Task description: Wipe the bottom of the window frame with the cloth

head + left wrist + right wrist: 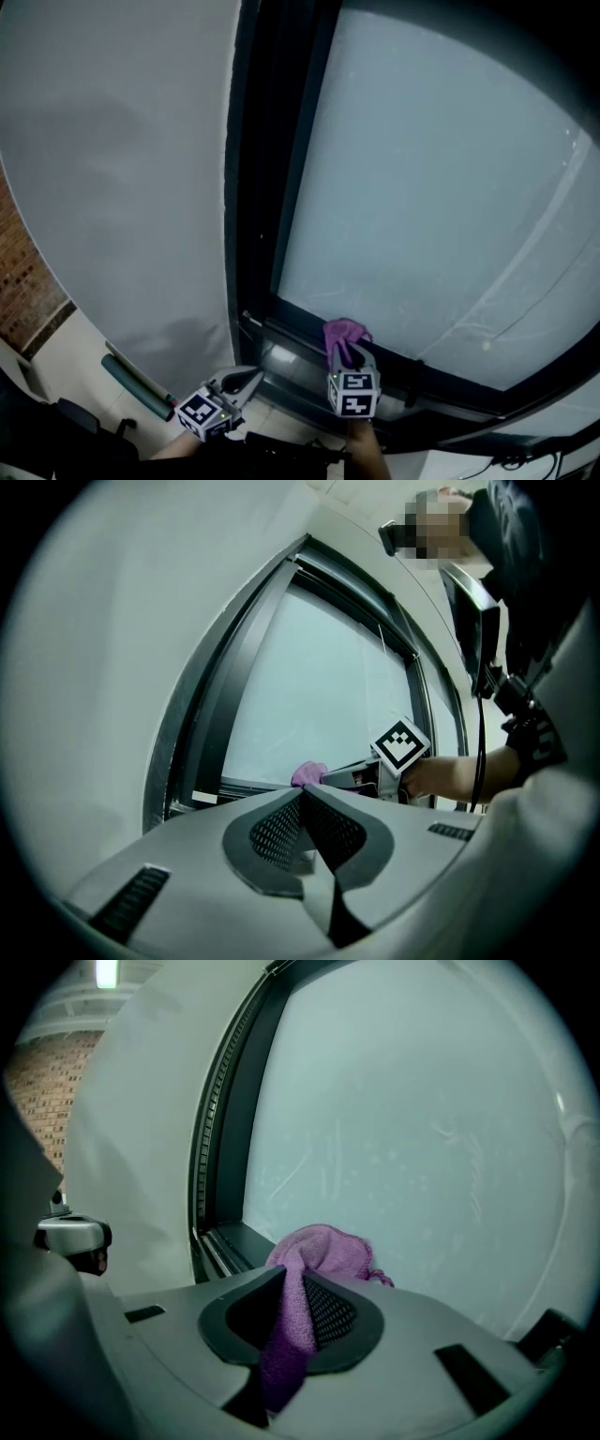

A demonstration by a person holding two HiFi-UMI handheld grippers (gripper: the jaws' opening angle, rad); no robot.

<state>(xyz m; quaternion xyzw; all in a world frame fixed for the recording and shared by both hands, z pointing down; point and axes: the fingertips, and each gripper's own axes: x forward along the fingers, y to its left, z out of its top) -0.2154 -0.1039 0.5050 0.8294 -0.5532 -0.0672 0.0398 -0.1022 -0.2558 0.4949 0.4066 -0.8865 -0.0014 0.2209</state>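
Fuzzy purple cloth, frosted glass

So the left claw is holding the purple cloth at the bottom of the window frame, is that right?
No, it's the right claw that holds the cloth at the bottom of the window frame, as the right gripper view shows. The left claw is shut on nothing.

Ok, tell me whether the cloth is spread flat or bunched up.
Bunched. The cloth is pinched in the right hand-held gripper, a strip between its jaws and a crumpled wad bulging beyond the tips.
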